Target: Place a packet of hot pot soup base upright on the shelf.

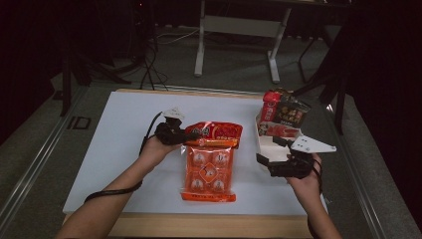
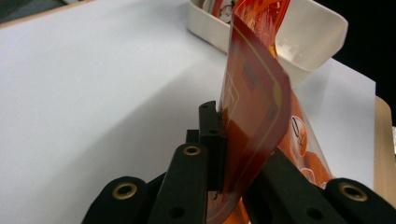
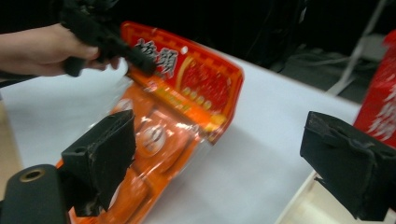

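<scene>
An orange snack pack [image 1: 208,169] with a red header card lies lengthwise on the white table top [image 1: 119,149], its header end lifted. My left gripper [image 1: 191,134] is shut on that header's left edge. In the left gripper view the jaws [image 2: 222,121] pinch the red card [image 2: 254,93], which stands upright between them. My right gripper [image 1: 270,150] hovers open at the near end of a white tray [image 1: 260,130]. Seen from the right gripper view, its wide jaws [image 3: 219,140] hold nothing, and the pack [image 3: 177,102] lies beyond them with the left gripper [image 3: 140,58] clamped on it.
The white tray at the table's right holds upright red snack packets [image 1: 281,112], and one red packet [image 3: 383,102] stands close beside my right jaw. A wooden edge [image 1: 209,224] borders the table's near side. Table legs and cables stand on the floor behind.
</scene>
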`<state>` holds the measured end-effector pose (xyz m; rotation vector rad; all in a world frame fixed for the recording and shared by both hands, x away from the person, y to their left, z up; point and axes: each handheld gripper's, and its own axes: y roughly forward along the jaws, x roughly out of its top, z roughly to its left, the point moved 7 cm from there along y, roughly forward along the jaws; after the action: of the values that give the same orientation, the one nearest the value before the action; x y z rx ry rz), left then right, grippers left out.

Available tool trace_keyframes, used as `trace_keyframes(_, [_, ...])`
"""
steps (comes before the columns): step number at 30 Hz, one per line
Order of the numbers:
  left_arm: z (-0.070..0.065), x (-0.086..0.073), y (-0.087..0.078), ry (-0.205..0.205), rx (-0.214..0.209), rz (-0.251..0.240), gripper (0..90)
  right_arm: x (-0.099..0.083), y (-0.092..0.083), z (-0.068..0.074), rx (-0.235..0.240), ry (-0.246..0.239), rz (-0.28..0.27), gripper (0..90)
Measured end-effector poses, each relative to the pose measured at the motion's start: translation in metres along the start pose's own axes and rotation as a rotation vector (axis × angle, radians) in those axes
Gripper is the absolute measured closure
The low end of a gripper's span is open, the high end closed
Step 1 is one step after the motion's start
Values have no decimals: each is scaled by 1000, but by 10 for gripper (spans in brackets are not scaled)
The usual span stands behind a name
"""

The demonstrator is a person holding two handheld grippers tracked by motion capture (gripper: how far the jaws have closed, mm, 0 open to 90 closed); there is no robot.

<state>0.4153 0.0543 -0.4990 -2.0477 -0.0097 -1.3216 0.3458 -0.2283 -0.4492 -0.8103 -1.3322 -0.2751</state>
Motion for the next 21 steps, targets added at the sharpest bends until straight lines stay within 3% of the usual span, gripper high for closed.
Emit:
trace_keyframes(3, [-6,3,-5,18,-12,-10,890,5,-1,1,-14,2,-33,103])
trace_keyframes(7, [-15,7,-11,40,-31,-22,890,7,1,3,-12,2,-11,104])
trace_keyframes(11, [-23,10,-16,57,-41,-36,890,6,8,8,9,1,21,133])
trace_keyframes(21, [-46,13,-30,109,-111,-94,891,8,30,11,84,20,44,154])
